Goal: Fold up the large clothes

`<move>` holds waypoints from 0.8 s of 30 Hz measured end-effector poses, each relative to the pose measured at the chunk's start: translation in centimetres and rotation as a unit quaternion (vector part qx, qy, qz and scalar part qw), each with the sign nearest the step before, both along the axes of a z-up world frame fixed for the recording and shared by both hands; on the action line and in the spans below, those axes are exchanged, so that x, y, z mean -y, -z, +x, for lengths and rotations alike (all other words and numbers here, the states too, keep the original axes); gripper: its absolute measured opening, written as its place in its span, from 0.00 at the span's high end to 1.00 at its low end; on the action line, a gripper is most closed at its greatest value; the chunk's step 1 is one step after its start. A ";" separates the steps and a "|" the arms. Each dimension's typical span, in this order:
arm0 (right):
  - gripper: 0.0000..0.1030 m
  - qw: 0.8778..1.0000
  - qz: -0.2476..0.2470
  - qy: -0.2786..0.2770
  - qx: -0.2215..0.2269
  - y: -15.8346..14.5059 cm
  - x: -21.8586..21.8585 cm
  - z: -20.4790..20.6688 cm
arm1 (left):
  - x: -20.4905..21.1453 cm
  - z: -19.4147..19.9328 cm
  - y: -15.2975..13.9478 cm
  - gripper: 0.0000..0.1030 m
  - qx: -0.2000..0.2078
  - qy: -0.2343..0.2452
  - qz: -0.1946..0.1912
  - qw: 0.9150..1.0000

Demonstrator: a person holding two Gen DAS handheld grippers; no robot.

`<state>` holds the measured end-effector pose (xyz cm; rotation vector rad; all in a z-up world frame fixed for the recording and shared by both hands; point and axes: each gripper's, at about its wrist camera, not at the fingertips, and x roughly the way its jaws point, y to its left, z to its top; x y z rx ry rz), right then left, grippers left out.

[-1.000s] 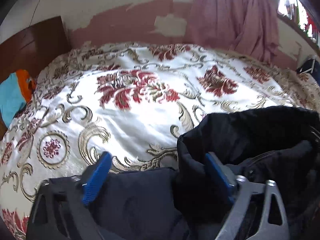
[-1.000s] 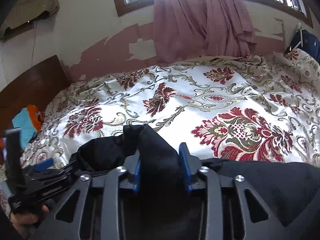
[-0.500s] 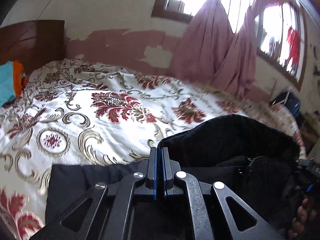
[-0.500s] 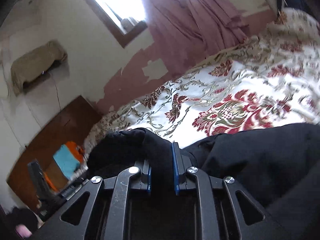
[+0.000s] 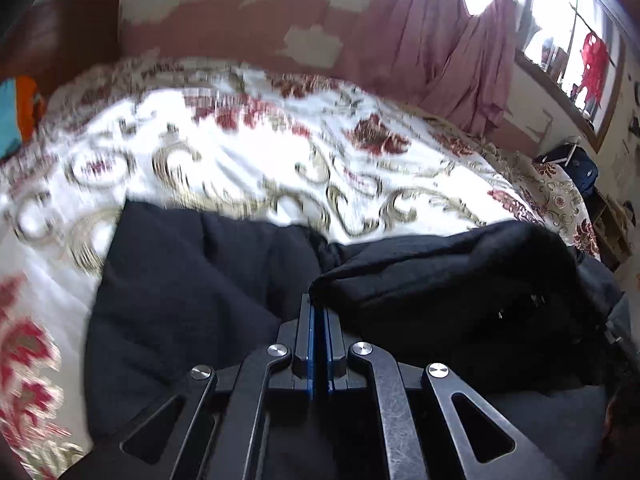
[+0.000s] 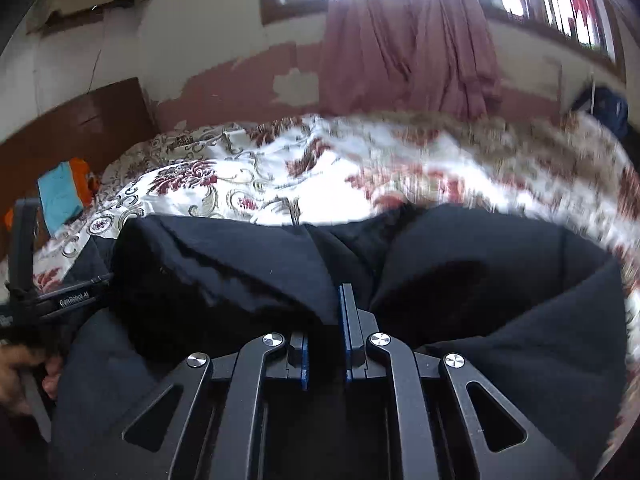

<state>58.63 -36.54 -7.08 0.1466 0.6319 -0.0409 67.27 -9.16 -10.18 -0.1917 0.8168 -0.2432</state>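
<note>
A large black garment (image 5: 192, 296) lies on a bed with a white, red and gold floral bedspread (image 5: 248, 152). My left gripper (image 5: 318, 304) is shut, its blue pads pinching a thin edge of the garment's raised fold (image 5: 440, 276). In the right wrist view the garment (image 6: 480, 280) fills the lower half. My right gripper (image 6: 326, 304) is shut on a thick fold of it (image 6: 256, 264), with cloth covering the left pad. The left gripper's body (image 6: 48, 300) shows at the far left there.
A dark wooden headboard (image 5: 60, 36) stands at the left with a teal and orange item (image 5: 16, 112) beside it. Pink curtains (image 5: 432, 40) hang at the windows behind the bed. A dark blue bag (image 5: 576, 164) sits at the far right.
My left gripper closed from wide open onto the garment's edge. Both grippers have moved with the cloth, and the garment now spreads wider across the bed. The views are blurred by motion.
</note>
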 end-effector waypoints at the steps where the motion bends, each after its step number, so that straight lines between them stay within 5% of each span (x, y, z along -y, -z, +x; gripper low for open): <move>1: 0.90 1.000 0.019 -0.003 0.002 0.1 0.6 0.0 | 0.0 0.0 0.5 0.95 -0.006 0.000 -0.004 1.000; 8: 0.90 0.999 0.037 -0.004 0.009 0.9 1.1 -0.5 | -0.7 -0.7 0.0 0.92 0.009 0.001 -0.030 1.000; 17: 0.90 0.998 0.057 -0.005 0.012 1.4 1.5 -0.7 | -1.4 -2.3 -6.6 0.92 0.125 0.000 -0.054 0.991; 24: 0.90 0.998 0.055 -0.005 0.010 1.3 1.5 -0.7 | 3.1 1.7 -5.8 0.92 0.096 0.049 -0.105 0.989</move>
